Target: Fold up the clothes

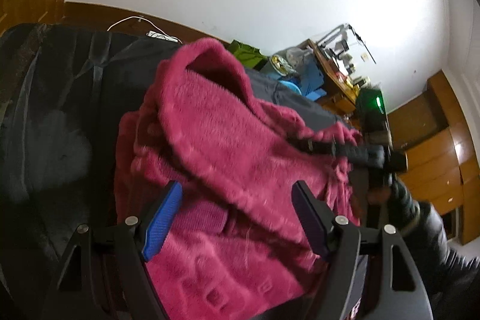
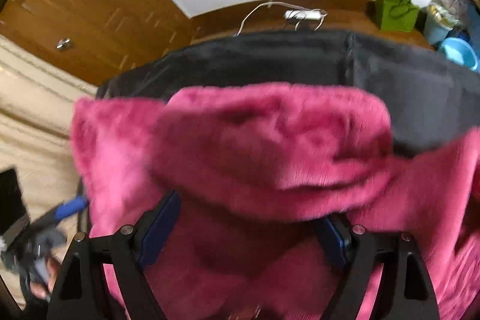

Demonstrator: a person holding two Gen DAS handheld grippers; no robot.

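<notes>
Pink fleece garment [image 1: 228,140] lies bunched on dark cover [image 1: 60,86], thick fold heaped toward 12 o'clock of my left view.

Left gripper [image 1: 237,218]: jaws wide, nothing pinched, fleece beneath the gap.

Right gripper [image 2: 243,227]: jaws wide, fleece flap draped over the tips; I judge no grip, pads not pressing. In left view it sits at 3 o'clock, at garment's edge.

My plan: pick single layer at hem, not whole heap; close both sides evenly; lift low, lay flap flat, smooth bulge. Fleece thick, slips.
</notes>
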